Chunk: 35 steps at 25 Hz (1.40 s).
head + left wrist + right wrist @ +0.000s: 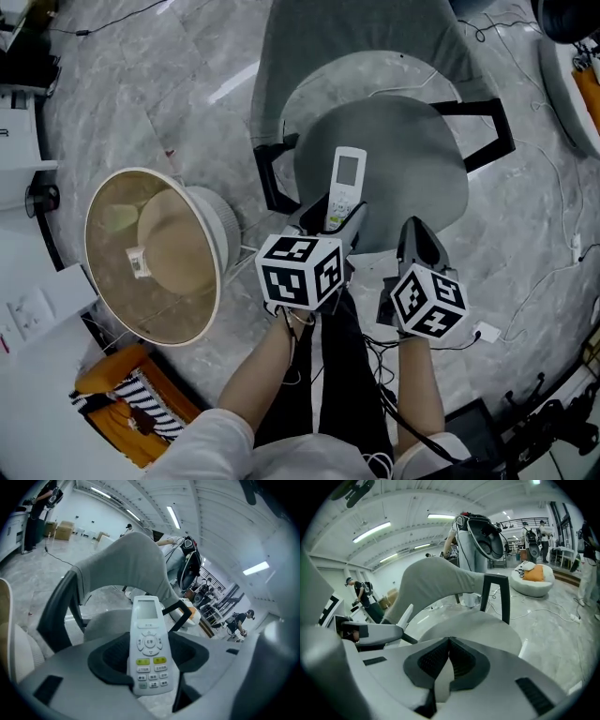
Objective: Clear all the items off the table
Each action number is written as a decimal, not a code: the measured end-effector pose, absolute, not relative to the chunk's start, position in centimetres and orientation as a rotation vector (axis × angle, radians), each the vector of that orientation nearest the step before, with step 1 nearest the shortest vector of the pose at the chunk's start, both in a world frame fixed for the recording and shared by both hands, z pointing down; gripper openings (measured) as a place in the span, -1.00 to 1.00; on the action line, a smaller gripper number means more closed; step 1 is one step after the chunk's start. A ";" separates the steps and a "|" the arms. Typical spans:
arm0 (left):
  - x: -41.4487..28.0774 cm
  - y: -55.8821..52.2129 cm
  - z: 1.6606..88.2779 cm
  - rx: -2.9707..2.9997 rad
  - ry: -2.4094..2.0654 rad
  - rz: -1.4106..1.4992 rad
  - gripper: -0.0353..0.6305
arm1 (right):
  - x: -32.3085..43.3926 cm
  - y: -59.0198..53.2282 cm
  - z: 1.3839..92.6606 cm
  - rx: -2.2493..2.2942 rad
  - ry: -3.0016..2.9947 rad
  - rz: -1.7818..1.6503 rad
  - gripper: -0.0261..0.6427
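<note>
A white remote control (345,186) with a small screen stands upright between the jaws of my left gripper (339,221), which is shut on its lower half. In the left gripper view the remote (149,646) fills the middle, buttons facing the camera. It hangs above the near edge of a grey round chair seat (398,155). My right gripper (417,244) is just to the right, over the seat's front edge. In the right gripper view its dark pads (461,660) meet at the tips with nothing between them. The seat (480,627) lies beyond.
A round white bin (219,223) with a tan inside stands on the marble floor to the left of the chair. The chair's grey backrest (361,33) and black armrests (487,127) are beyond. Cables (553,187) trail on the right. An orange cushion (122,403) lies at lower left.
</note>
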State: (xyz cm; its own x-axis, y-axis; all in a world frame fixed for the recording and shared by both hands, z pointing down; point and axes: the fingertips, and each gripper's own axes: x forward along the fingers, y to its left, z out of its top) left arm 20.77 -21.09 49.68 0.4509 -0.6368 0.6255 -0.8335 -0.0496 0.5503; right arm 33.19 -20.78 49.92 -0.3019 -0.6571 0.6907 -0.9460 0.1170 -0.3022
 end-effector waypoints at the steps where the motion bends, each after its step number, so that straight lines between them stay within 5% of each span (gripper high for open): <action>1: 21.0 -21.5 50.6 1.752 -1.260 0.279 -0.12 | 33.7 -21.2 50.5 1.555 -2.003 1.020 -0.85; 19: 19.8 -25.6 65.9 1.532 -1.342 0.630 -0.11 | 35.4 -26.6 57.7 1.423 -1.946 1.052 -0.85; 35: 20.6 -24.9 66.1 1.550 -1.273 0.719 0.01 | 35.2 -25.9 57.6 1.426 -1.924 1.069 -0.85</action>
